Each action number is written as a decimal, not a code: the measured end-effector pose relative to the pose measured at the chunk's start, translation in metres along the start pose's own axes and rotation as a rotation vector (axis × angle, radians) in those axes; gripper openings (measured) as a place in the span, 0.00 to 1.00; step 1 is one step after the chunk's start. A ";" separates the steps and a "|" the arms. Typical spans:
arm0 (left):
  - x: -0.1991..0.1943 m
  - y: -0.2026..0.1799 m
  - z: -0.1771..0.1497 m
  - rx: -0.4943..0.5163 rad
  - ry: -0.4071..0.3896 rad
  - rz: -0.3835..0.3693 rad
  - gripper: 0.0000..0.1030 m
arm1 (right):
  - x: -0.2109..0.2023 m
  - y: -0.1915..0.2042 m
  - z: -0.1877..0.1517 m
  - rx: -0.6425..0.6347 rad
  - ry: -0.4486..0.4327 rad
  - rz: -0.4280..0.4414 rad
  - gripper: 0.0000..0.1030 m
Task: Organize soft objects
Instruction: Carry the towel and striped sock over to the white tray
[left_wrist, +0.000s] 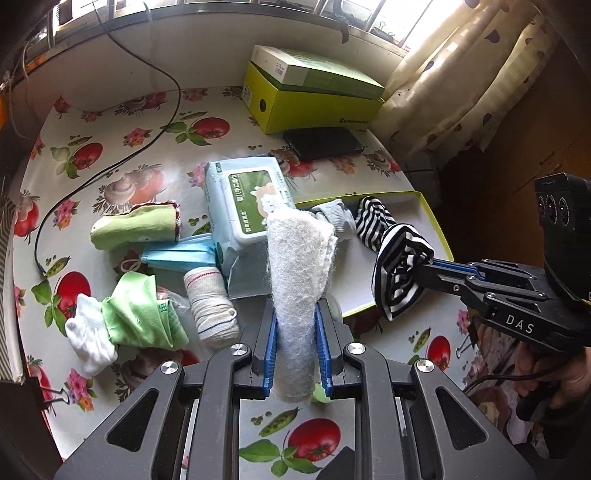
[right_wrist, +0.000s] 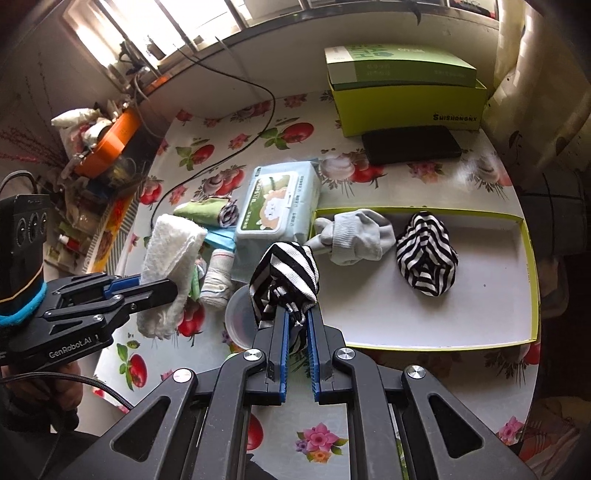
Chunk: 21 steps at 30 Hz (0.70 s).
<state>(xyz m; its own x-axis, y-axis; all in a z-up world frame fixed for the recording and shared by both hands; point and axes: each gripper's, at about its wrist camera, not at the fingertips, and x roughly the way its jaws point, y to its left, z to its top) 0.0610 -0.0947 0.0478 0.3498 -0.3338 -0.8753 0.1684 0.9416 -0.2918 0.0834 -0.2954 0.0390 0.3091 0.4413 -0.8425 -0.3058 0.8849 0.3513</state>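
Observation:
My left gripper is shut on a white fluffy cloth, held upright above the table; the cloth also shows in the right wrist view. My right gripper is shut on a black-and-white striped sock, held just left of the shallow yellow-rimmed tray; the sock also shows in the left wrist view. In the tray lie a second striped sock and a grey-white sock.
On the flowered tablecloth lie a wet-wipes pack, a green rolled cloth, a blue face mask, a bandage roll, a green-and-white bundle, a black phone, stacked green boxes, a cable and a clear cup.

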 end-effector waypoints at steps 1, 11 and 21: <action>0.002 -0.003 0.002 0.006 0.003 -0.002 0.19 | 0.000 -0.004 0.000 0.009 -0.001 -0.003 0.09; 0.032 -0.029 0.021 0.038 0.055 -0.035 0.19 | 0.004 -0.038 -0.003 0.088 0.003 -0.027 0.09; 0.071 -0.057 0.041 0.156 0.119 -0.045 0.19 | 0.005 -0.065 -0.010 0.155 -0.001 -0.035 0.09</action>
<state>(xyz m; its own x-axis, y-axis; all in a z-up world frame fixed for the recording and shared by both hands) 0.1139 -0.1739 0.0186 0.2285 -0.3591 -0.9049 0.3256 0.9042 -0.2766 0.0963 -0.3524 0.0076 0.3184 0.4099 -0.8548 -0.1526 0.9121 0.3806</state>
